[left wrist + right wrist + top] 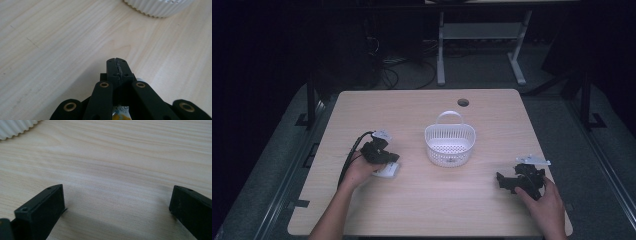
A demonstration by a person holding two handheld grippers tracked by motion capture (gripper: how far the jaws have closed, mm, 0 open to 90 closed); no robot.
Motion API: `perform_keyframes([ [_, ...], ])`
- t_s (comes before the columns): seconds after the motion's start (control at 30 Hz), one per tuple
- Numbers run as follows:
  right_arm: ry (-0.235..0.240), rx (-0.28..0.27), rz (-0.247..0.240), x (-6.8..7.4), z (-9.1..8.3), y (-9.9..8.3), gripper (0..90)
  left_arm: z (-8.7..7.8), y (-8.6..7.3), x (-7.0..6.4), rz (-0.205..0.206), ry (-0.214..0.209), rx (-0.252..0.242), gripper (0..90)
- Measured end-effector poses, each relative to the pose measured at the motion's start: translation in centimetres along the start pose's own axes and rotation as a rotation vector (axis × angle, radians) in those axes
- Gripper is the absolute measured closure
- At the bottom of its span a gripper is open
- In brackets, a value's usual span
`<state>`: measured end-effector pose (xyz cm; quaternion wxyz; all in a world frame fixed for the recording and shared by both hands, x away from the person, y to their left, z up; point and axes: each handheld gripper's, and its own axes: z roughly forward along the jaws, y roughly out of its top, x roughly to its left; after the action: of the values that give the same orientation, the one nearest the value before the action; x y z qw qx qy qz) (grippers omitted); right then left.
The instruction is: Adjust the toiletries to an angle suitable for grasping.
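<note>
Claw first: our left claw (384, 159) sits on the left half of the bench (412, 210), jaws pressed together at the tips in the left gripper view (117, 65). Whether anything is pinched between them, we cannot tell. In the high view a small white packet (388, 171) lies flat on the bench right under that claw, touching it; its long axis and the way it points are too hidden for us to judge. Beneath the jaws in the left gripper view we see a scrap of white with yellow and dark print (120, 112), too small to read.

Near the middle of the bench stands a white slotted plastic basket (450, 144), upright, its handle raised toward the far edge, well apart from both claws. We can see no label on it.

Our right claw (507, 181) rests at the right side of the bench, jaws spread wide and holding nothing, with bare wood between them in the right gripper view (117, 207).
</note>
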<state>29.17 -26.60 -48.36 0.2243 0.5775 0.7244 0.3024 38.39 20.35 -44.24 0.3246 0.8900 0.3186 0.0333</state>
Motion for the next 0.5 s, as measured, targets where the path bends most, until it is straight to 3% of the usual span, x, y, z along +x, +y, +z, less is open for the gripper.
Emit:
perform_keyframes([
  [0.23, 0.0, 0.0, 0.0, 0.0, 0.0, 0.0, 0.0, -0.7, -1.0, -0.9, -0.013, -0.017, -0.002, 90.0],
  [0.5, 0.0, 0.0, 0.0, 0.0, 0.0, 0.0, 0.0, -1.7, -2.2, -2.0, 0.002, -0.023, 0.016, 90.0],
])
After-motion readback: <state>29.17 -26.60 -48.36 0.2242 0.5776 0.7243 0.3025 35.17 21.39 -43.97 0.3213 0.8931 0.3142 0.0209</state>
